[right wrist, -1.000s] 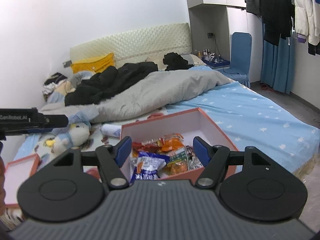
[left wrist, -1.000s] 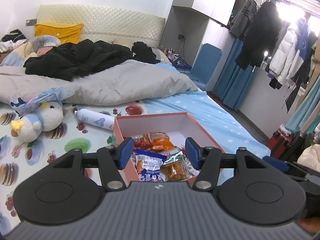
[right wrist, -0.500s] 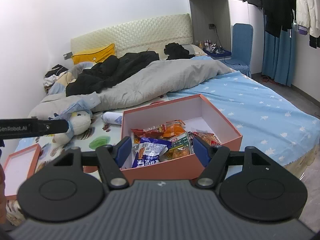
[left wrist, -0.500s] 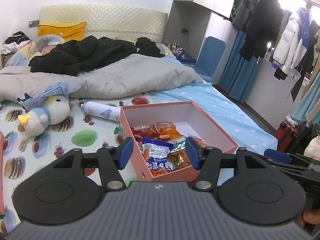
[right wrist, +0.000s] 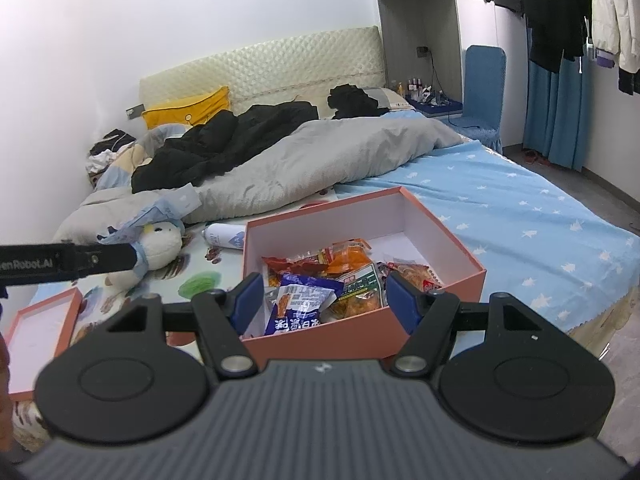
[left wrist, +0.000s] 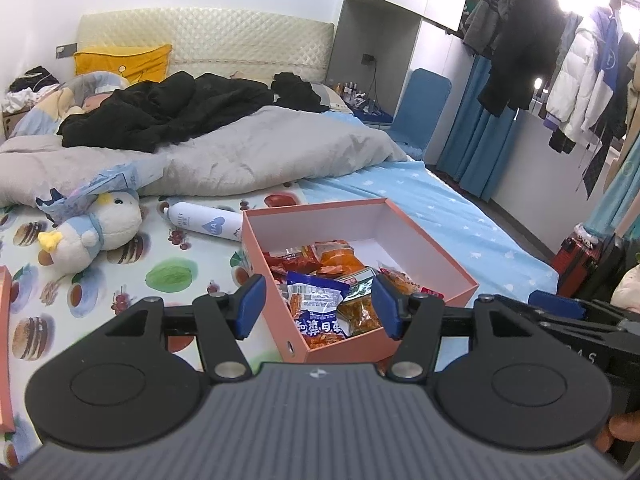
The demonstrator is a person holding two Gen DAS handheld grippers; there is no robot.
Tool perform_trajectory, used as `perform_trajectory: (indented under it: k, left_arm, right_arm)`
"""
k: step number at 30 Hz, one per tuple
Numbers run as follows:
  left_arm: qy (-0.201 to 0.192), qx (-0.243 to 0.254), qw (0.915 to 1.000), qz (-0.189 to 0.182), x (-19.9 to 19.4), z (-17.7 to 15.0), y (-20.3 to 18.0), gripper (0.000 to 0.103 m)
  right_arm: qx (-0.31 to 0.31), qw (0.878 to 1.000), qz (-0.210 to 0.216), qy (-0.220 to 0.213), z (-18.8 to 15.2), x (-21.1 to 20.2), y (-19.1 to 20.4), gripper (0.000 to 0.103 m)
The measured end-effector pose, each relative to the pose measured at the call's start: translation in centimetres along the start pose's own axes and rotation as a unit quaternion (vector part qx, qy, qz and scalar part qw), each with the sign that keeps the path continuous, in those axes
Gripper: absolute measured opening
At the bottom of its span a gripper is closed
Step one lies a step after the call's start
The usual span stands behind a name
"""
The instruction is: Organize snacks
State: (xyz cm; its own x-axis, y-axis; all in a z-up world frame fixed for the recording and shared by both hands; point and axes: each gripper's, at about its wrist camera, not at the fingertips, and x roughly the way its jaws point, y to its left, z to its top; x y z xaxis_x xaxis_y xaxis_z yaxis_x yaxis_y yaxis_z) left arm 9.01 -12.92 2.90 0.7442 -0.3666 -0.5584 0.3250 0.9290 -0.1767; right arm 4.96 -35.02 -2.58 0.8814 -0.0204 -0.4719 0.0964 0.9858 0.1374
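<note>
A salmon-pink box (left wrist: 404,226) with a white inside lies open on the bed. In its near half is a heap of snack packets, with a blue-and-white packet (left wrist: 316,300) in front and orange packets (left wrist: 336,256) behind it. My left gripper (left wrist: 318,306) hovers over the box's near corner, open, with nothing between its blue pads. In the right wrist view the same box (right wrist: 440,240) and blue packet (right wrist: 300,304) lie just beyond my right gripper (right wrist: 324,300). It is open too and touches nothing.
The box's lid (right wrist: 40,320) lies at the left bed edge. A plush duck (left wrist: 96,232) and a white bottle (left wrist: 204,226) lie left of the box. A grey duvet (left wrist: 260,152) with black clothes fills the bed's far half. Coats hang at right.
Both views now show more of the box's near wall, as if both grippers drew back and up slightly. The jaws stand as wide as before.
</note>
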Motion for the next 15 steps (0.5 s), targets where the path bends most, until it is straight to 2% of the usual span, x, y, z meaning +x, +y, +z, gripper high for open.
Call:
perform_trajectory:
  k: [8, 10, 12, 15]
  left_arm:
    - [0.003, -0.007, 1.0000, 0.003, 0.09, -0.08, 0.20, 0.065]
    - [0.004, -0.007, 1.0000, 0.003, 0.10, -0.11, 0.22, 0.073]
    - [0.003, -0.006, 1.0000, 0.005, 0.13, -0.08, 0.21, 0.086]
    - [0.003, -0.009, 1.0000, -0.002, 0.17, -0.06, 0.26, 0.097]
  right_arm:
    - [-0.007, 1.000, 0.000, -0.004, 0.18, -0.20, -0.15, 0.070]
    - [-0.006, 1.000, 0.000, -0.003, 0.19, -0.22, -0.13, 0.070]
    - [-0.007, 1.000, 0.002, -0.002, 0.12, -0.25, -0.10, 0.070]
    - [-0.005, 1.000, 0.002, 0.000, 0.16, -0.10, -0.24, 0.070]
